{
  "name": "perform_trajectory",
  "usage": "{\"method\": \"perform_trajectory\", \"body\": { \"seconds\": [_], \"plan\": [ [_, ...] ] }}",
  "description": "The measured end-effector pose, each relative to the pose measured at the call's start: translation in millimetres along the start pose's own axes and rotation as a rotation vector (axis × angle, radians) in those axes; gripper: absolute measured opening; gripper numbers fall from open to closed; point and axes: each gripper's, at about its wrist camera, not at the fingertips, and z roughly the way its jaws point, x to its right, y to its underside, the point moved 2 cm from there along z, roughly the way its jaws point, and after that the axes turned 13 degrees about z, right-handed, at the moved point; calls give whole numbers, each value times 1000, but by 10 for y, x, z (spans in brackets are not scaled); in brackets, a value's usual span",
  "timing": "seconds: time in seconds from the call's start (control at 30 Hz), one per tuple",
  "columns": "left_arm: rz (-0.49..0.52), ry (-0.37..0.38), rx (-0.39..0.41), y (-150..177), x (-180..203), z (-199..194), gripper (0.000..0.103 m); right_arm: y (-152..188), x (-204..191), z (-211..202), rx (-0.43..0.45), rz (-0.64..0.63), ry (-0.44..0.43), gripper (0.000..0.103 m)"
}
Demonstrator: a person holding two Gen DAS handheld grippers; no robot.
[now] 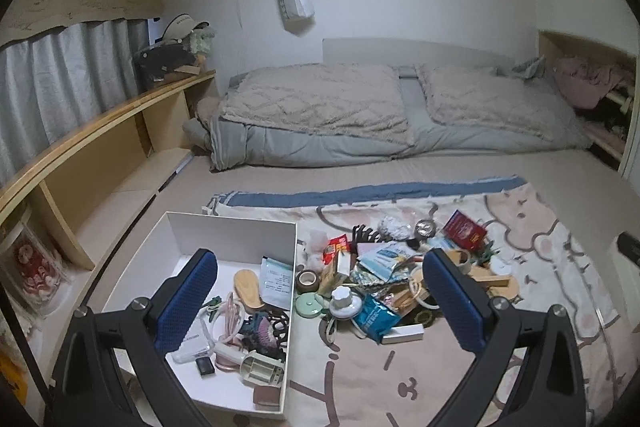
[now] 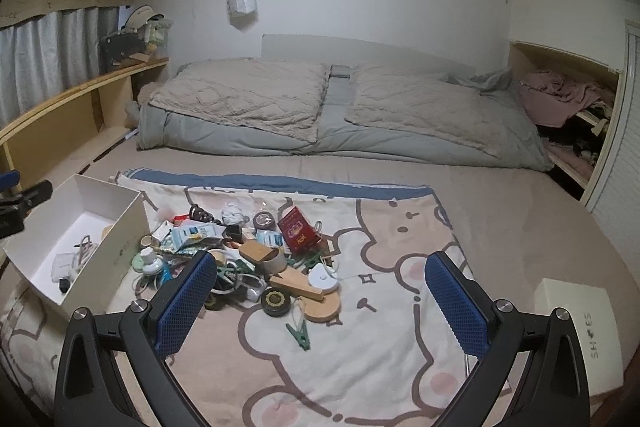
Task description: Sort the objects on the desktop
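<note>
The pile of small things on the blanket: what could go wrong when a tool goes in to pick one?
1. The pile is tangled; lifting the green clothespin is safer than pulling something from within, which may drag its neighbours.
2. The white box is already crowded near its front, so a dropped item may bounce out.
3. Both the left tool and the right tool are open and empty.

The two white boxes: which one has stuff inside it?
The open white box left of the pile holds things. The other box, at the right, is closed, lettering on its lid.
</note>
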Motion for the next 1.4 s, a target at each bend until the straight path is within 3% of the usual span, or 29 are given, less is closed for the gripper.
{"method": "perform_trajectory", "body": {
  "seconds": [0.47,0.97,1.17,1.4],
  "plan": [
    [66,-1,-108,26,306,741,103,39,-305,507,-76,-69,-9,103],
    [37,47,-216,184,570,1351,103,160,-358,1465,-188,17,23,103],
    [34,49,-252,291,652,1511,103,382,-519,1862,-241,-27,-13,103],
    [90,54,-247,373,735,1556,103,530,-610,2327,-310,-23,1,103]
  ]
}}
